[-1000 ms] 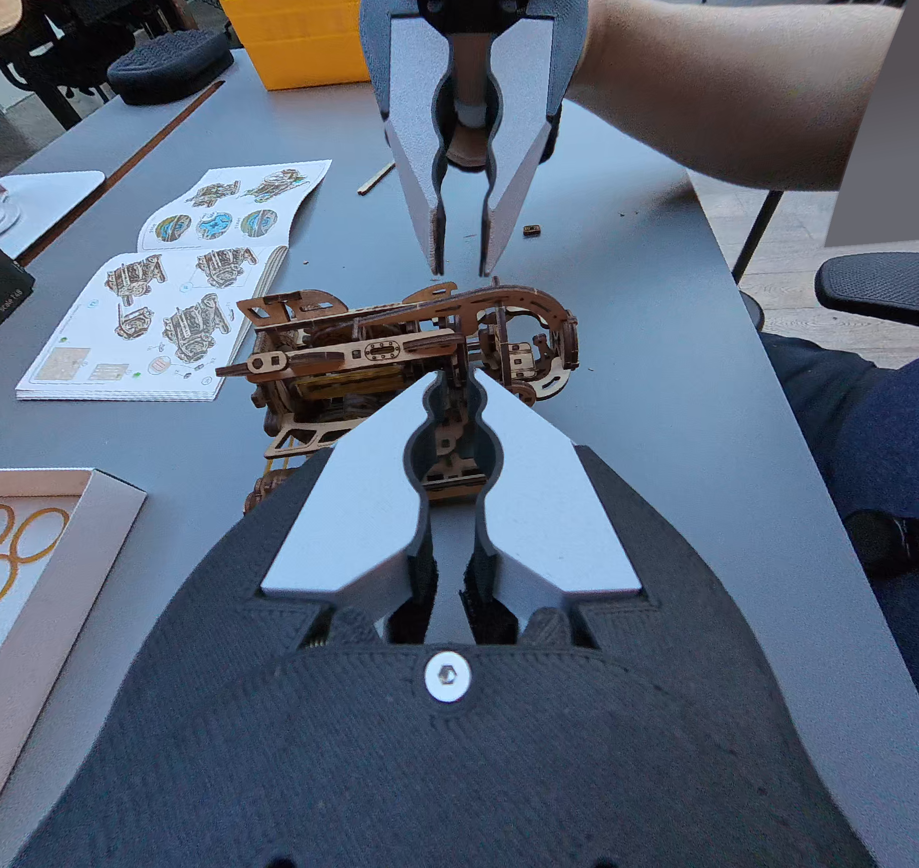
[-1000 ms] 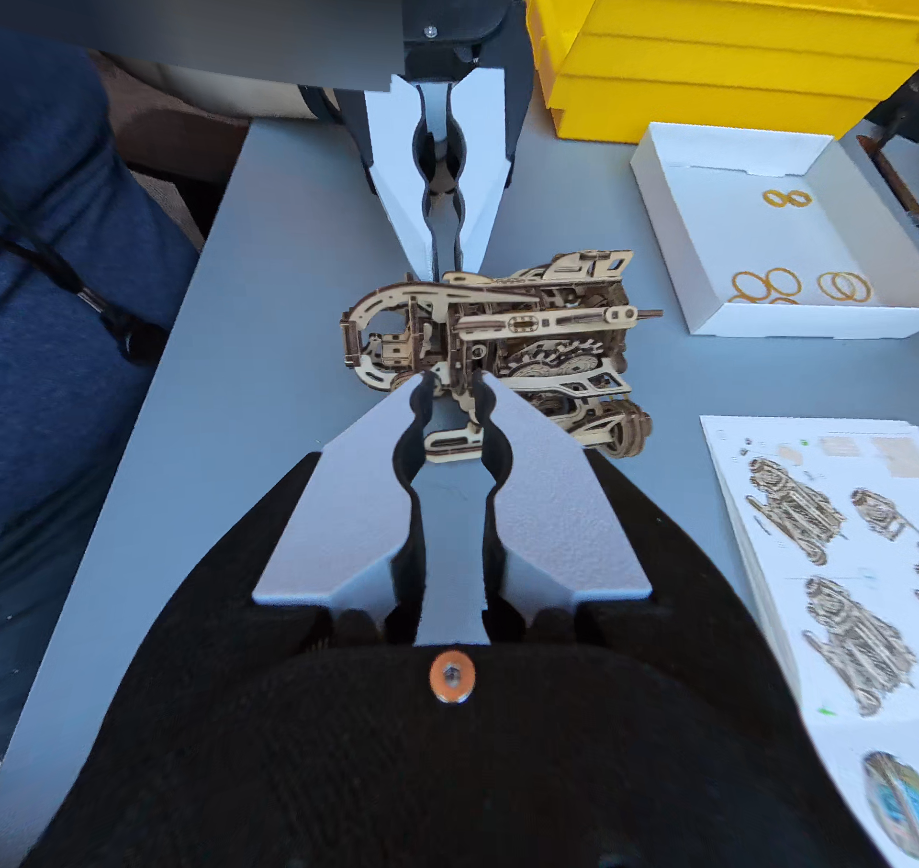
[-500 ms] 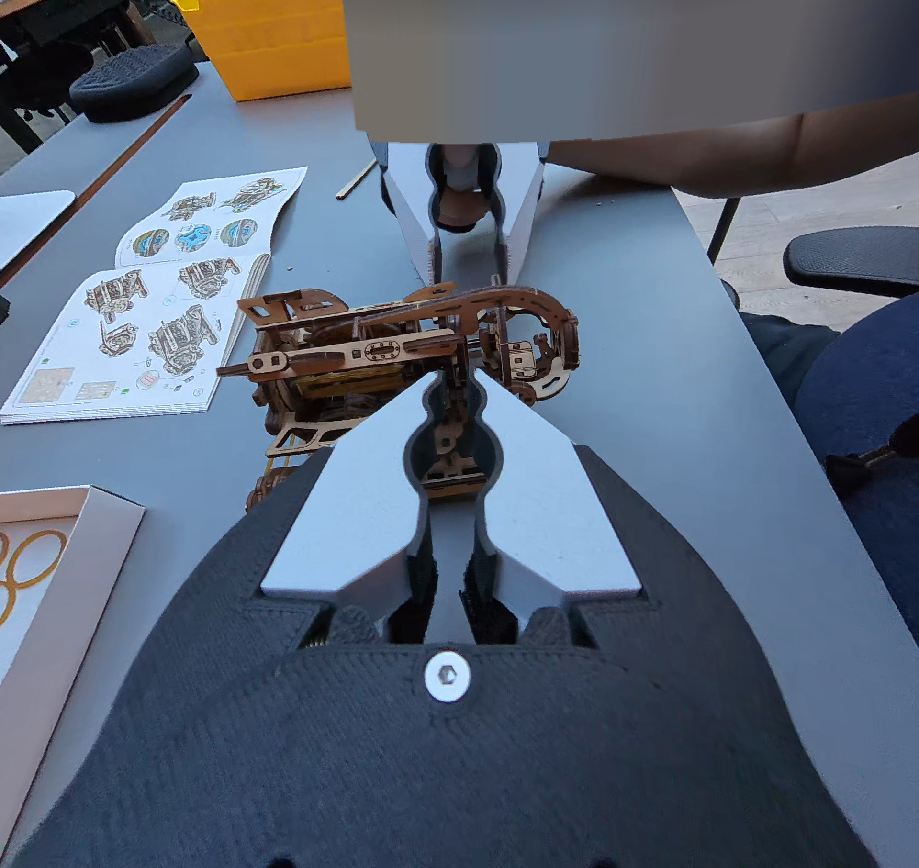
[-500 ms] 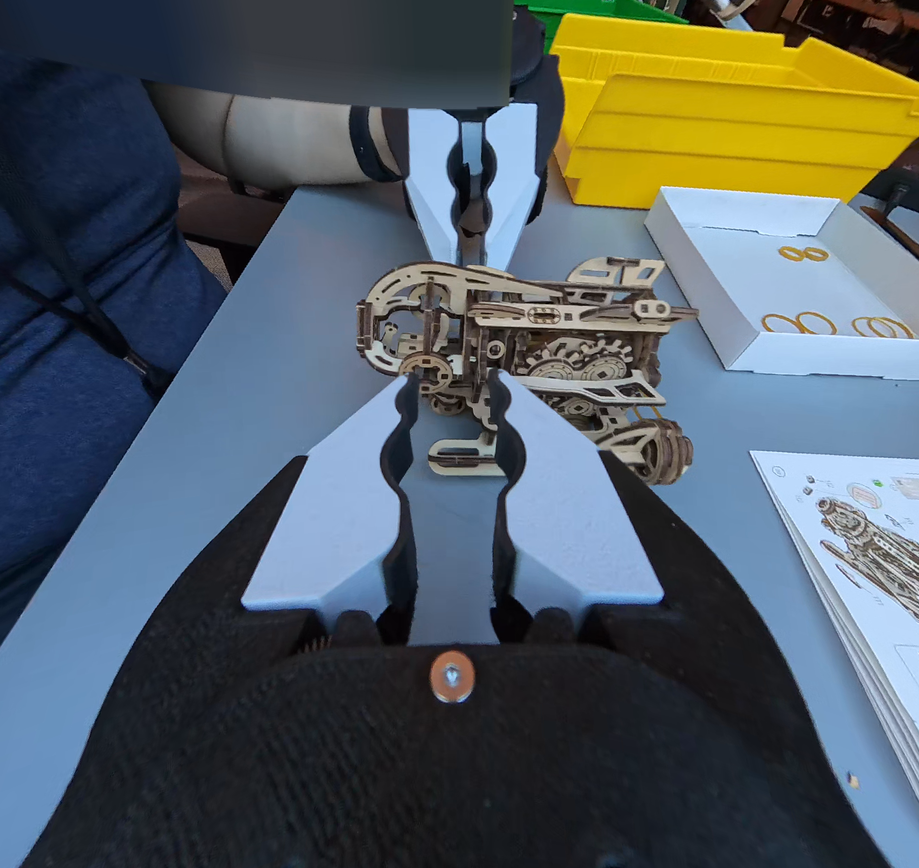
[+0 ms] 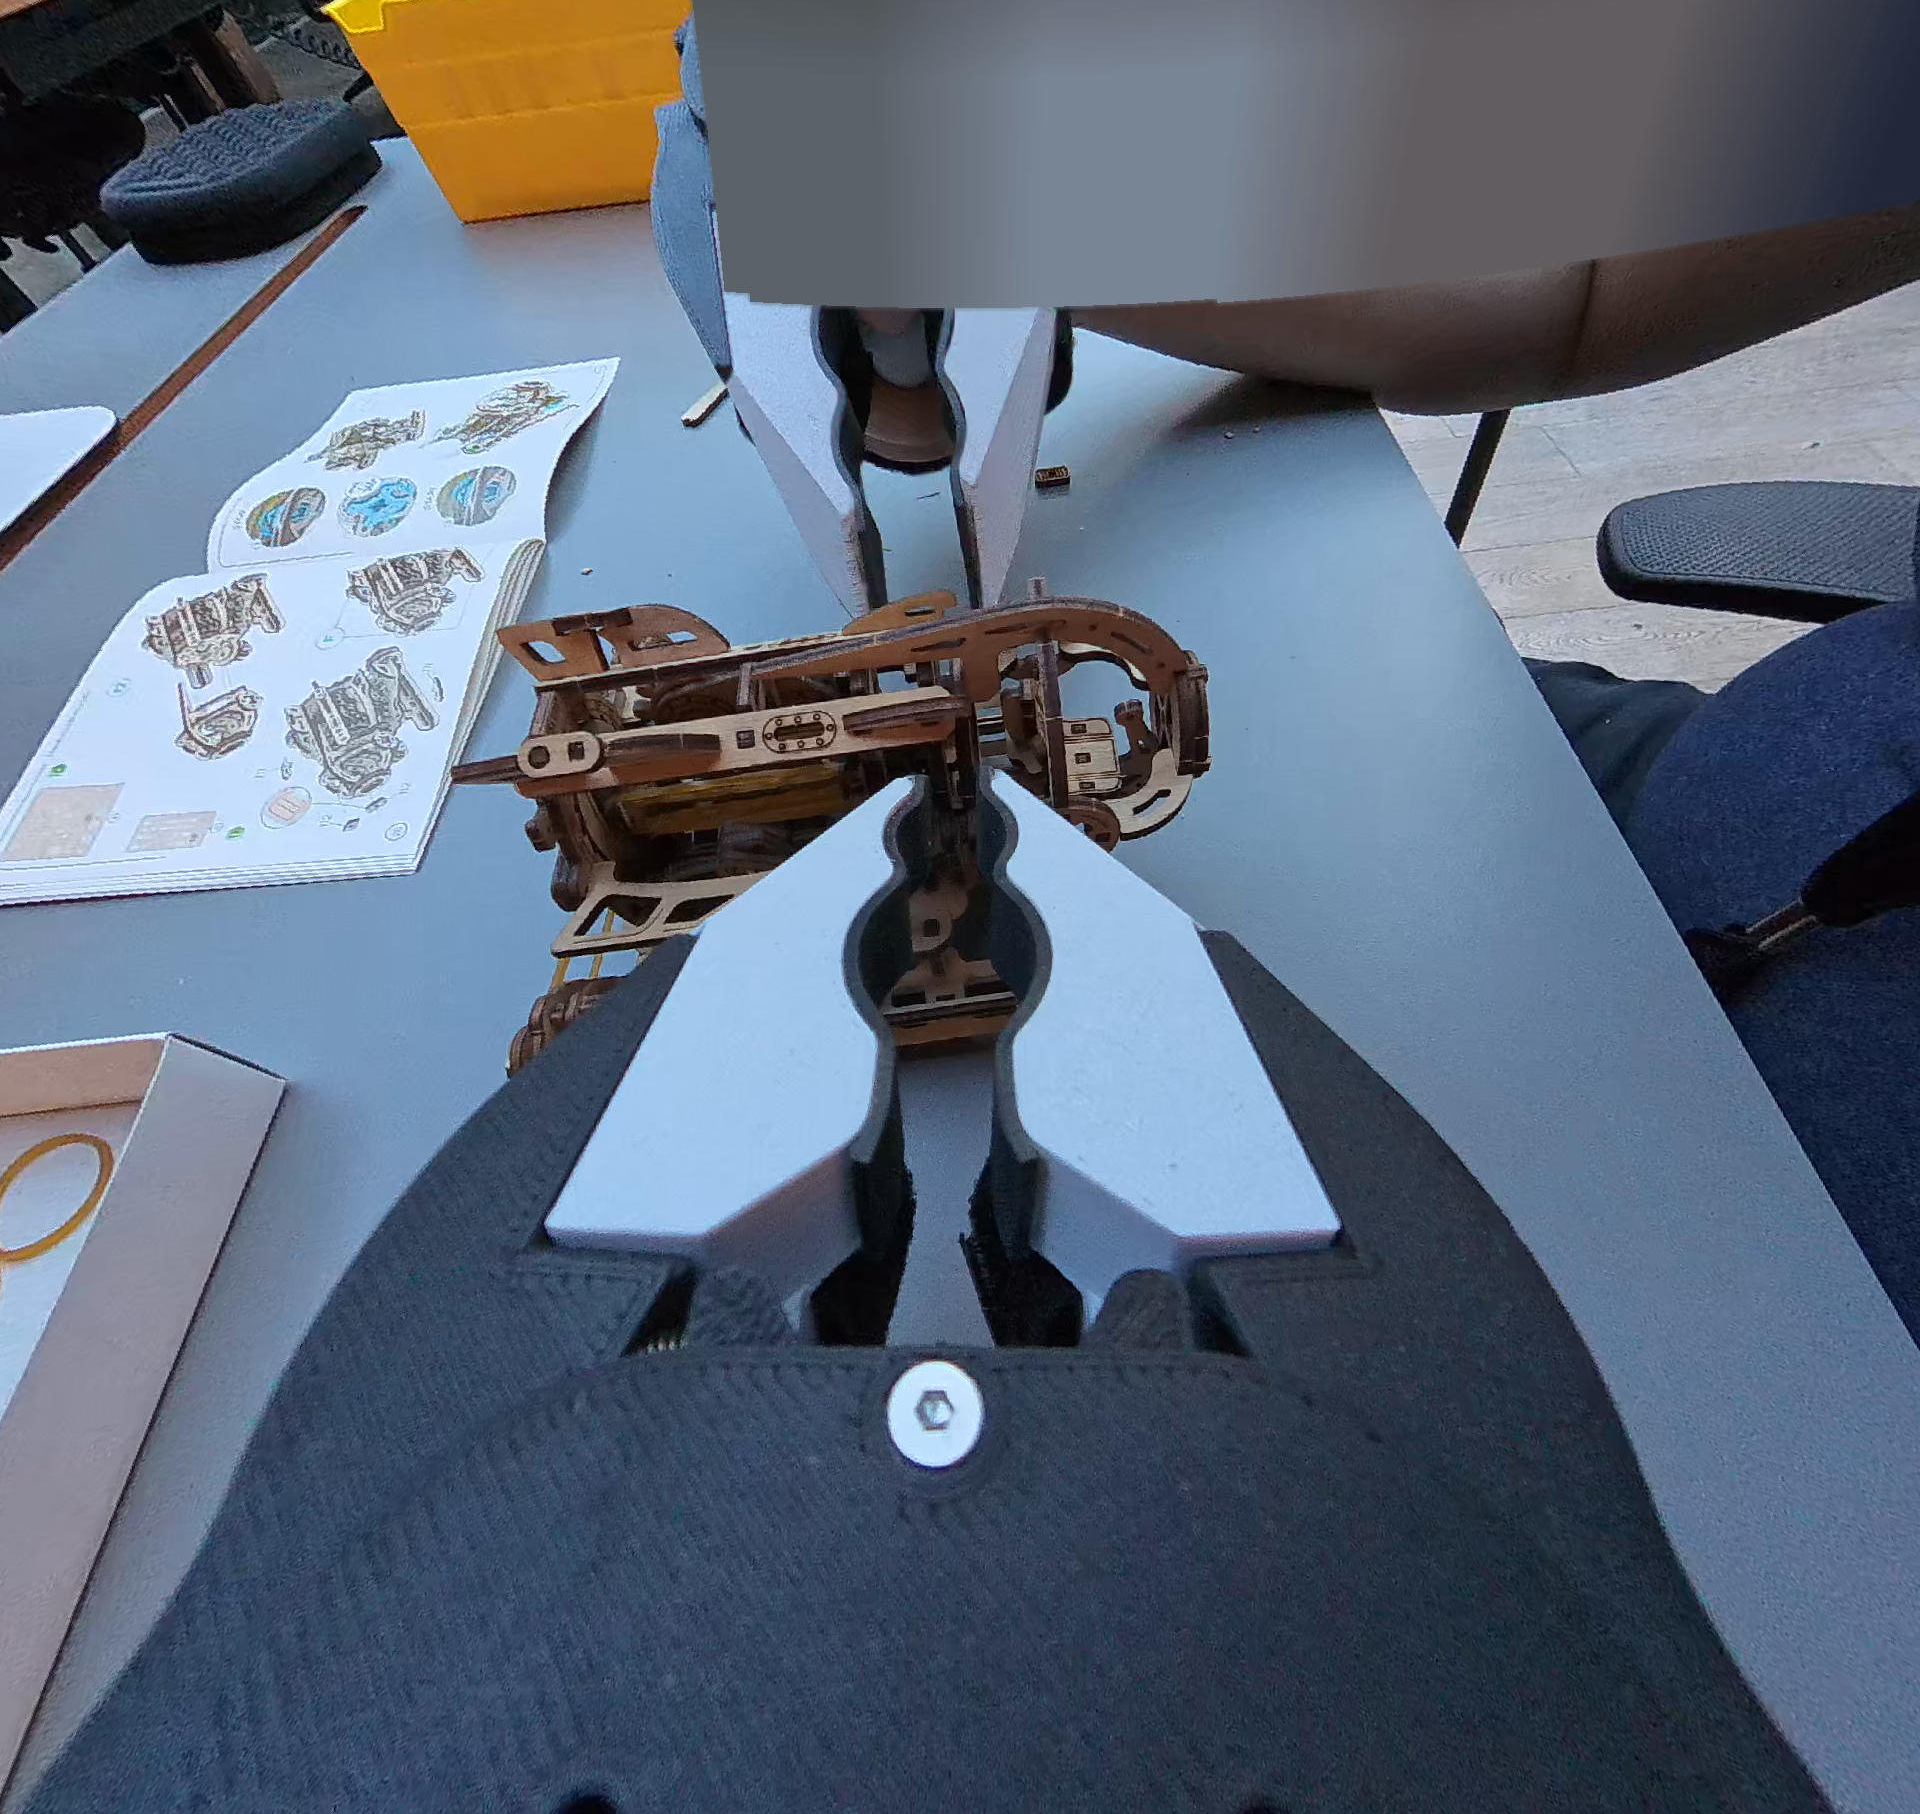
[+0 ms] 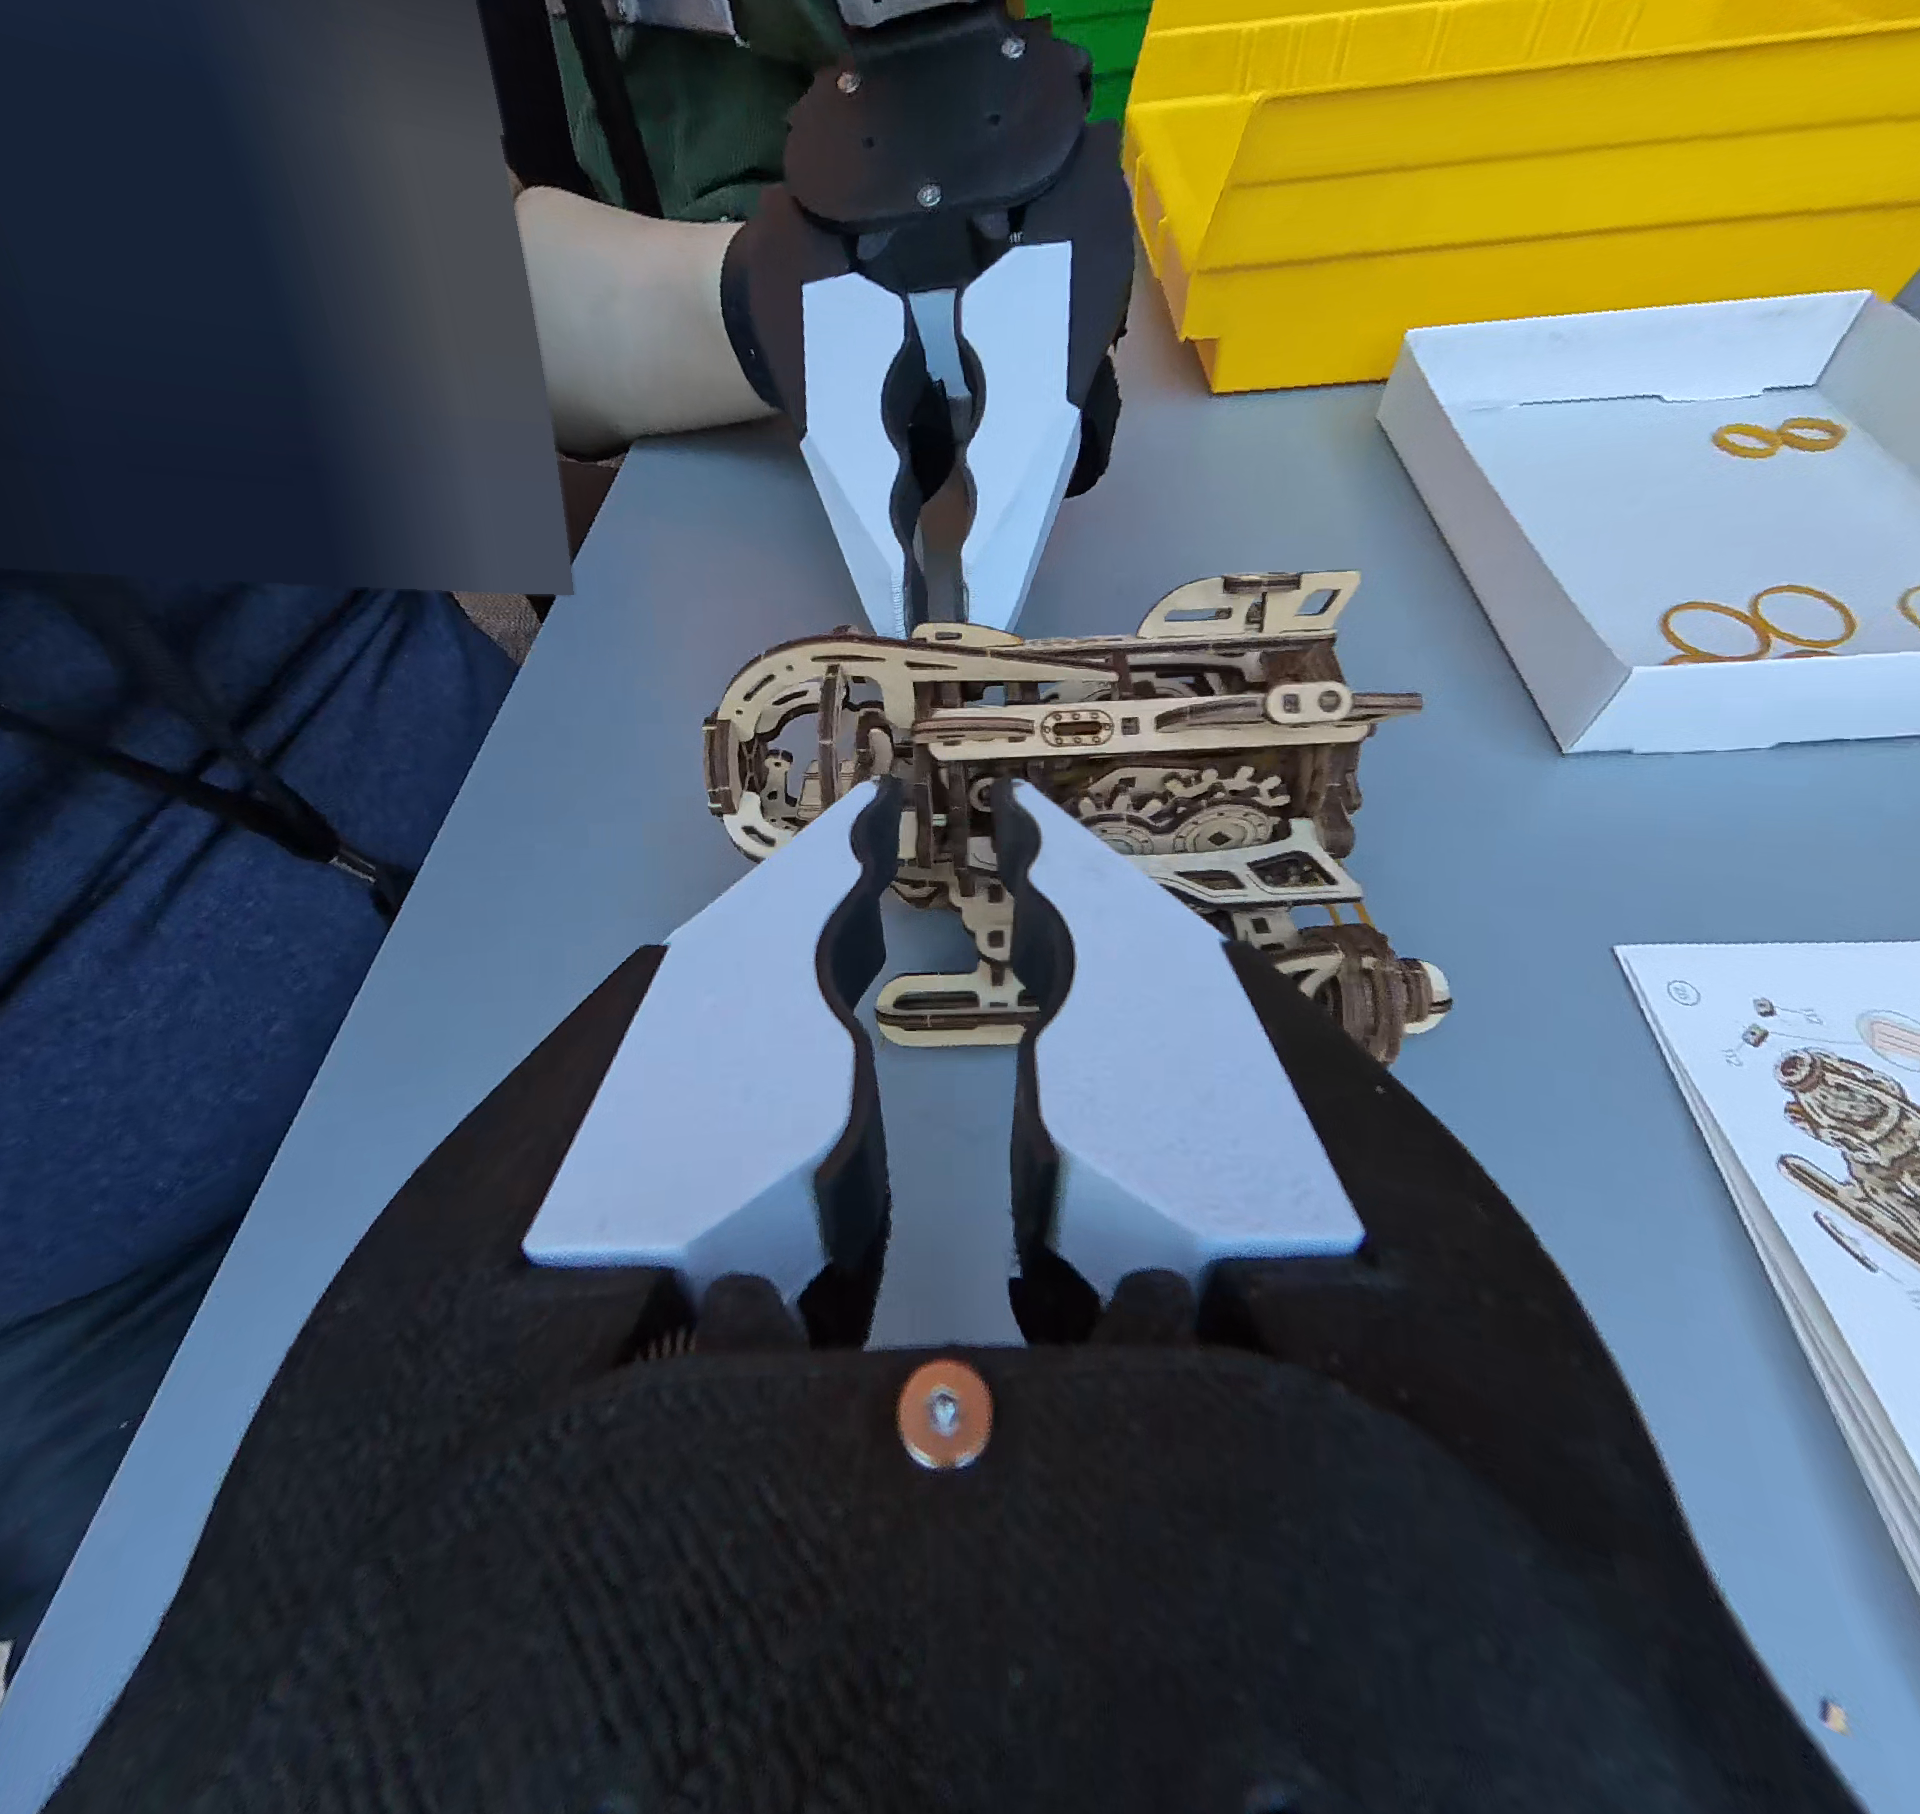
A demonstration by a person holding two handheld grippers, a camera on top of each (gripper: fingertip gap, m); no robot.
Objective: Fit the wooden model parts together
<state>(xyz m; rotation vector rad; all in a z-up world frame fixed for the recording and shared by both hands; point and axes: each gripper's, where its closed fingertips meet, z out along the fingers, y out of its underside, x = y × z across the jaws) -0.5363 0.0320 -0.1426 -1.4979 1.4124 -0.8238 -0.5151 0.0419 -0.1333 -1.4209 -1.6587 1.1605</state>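
The wooden model (image 5: 790, 725) lies on its side on the grey table (image 5: 1351, 829); it also shows in the right wrist view (image 6: 1143, 725). My left gripper (image 5: 951, 788) is shut on a thin upright strut in the model's middle. From the right wrist view it (image 6: 935, 611) comes in from the far side, jaws almost together. My right gripper (image 6: 943, 793) faces it from the other side. Its fingers press against the same middle section, with a foot-shaped wooden part between them. In the left wrist view its tips (image 5: 920, 601) sit at the model's top rail.
An open instruction booklet (image 5: 291, 652) lies beside the model. A white tray (image 6: 1558, 538) holds rubber rings. Yellow bins (image 6: 1507, 154) stand at the back. A small wooden piece (image 5: 1051, 476) and a stick (image 5: 707, 403) lie loose. A person's legs are at the table edge. Only a small space, under 4 cm, lies between the two pairs of fingers.
My right gripper came down from above the model to its middle, opened wider, then narrowed onto it. My left gripper kept its hold and barely moved.
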